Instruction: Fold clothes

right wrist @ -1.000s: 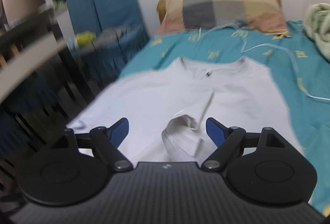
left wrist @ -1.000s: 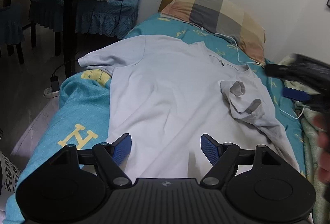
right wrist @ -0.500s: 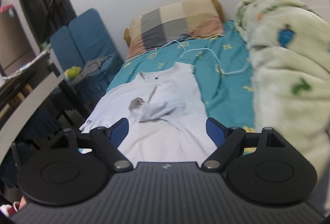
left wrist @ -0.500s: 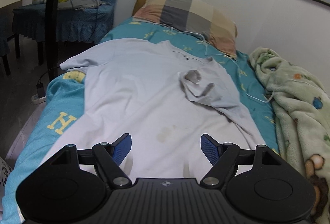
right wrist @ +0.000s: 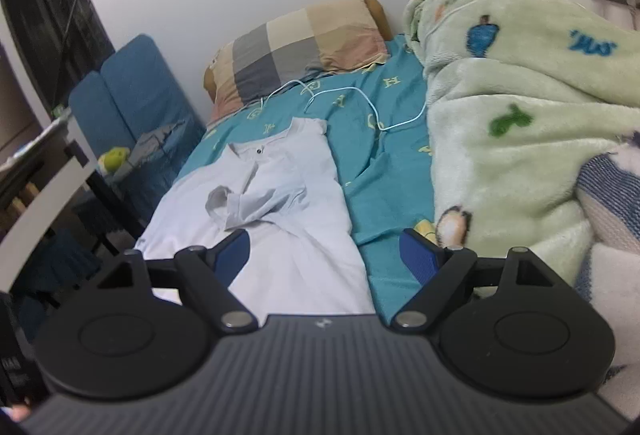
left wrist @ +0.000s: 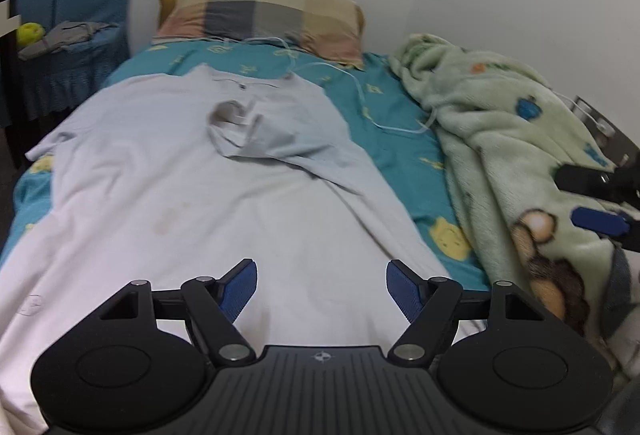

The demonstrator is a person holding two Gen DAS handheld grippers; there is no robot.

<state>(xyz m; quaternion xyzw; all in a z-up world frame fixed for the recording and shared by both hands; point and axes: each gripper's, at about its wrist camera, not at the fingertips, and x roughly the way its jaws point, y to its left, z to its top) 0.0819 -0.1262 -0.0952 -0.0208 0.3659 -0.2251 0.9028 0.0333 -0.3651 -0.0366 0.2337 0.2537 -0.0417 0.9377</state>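
Observation:
A pale lilac polo shirt (left wrist: 180, 187) lies spread face up on the teal bed sheet (left wrist: 404, 151), collar toward the pillow. Its right sleeve (left wrist: 256, 131) is folded in over the chest; the left sleeve lies out flat at the bed's left edge. My left gripper (left wrist: 321, 285) is open and empty, just above the shirt's hem. My right gripper (right wrist: 325, 255) is open and empty, above the shirt's lower right edge (right wrist: 320, 259) and the sheet. It also shows at the right edge of the left wrist view (left wrist: 600, 203), over the blanket.
A green fleece blanket (left wrist: 516, 139) is heaped along the bed's right side. A checked pillow (left wrist: 260, 11) lies at the head, with a white cable (right wrist: 360, 103) running over the sheet. A blue chair (right wrist: 132, 95) with clothes and a dark table stand left of the bed.
Both grippers have pulled back toward the foot of the bed and swung right; the right one left the folded sleeve. The shirt has not moved.

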